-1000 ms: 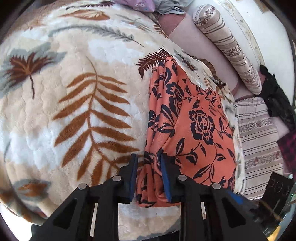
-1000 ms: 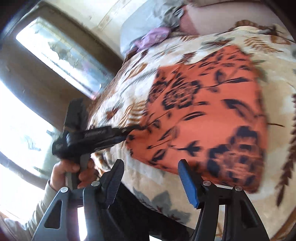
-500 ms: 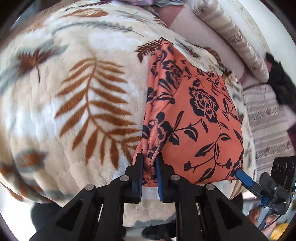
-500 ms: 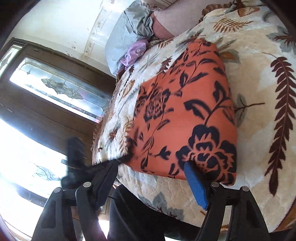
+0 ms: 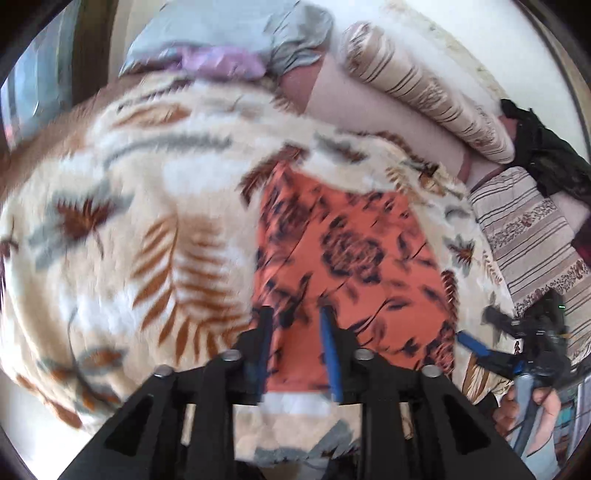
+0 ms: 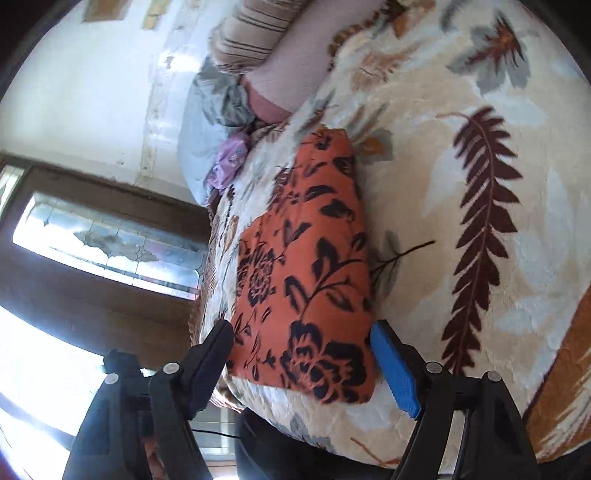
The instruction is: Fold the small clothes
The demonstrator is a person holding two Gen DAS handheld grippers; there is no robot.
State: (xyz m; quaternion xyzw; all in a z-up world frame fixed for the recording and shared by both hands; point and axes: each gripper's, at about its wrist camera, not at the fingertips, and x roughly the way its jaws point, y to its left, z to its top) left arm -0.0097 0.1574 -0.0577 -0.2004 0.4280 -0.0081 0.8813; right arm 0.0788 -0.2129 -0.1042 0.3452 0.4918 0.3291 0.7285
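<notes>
An orange garment with dark flowers (image 5: 351,258) lies folded and flat on a cream leaf-print blanket (image 5: 129,221). My left gripper (image 5: 295,332) hangs above the garment's near left part. Its jaws are opening and the pads press on nothing. The right gripper (image 5: 476,343) is at the garment's near right corner, with a hand on its handle. In the right wrist view the right gripper (image 6: 303,332) straddles the near end of the garment (image 6: 306,266). Its jaws are still opening, wide apart, and do not pinch the cloth.
A striped bolster (image 5: 424,92), a grey pillow (image 5: 240,29) and a lilac cloth (image 5: 221,61) line the far side. Black clothing (image 5: 543,155) and a striped cover (image 5: 528,236) lie at the right. A window (image 6: 110,236) stands beyond the bed's edge.
The left gripper pinched the garment's near left edge half a second ago; now it has let go and lifted. The right gripper rolled, swung to the garment's near end and widened.
</notes>
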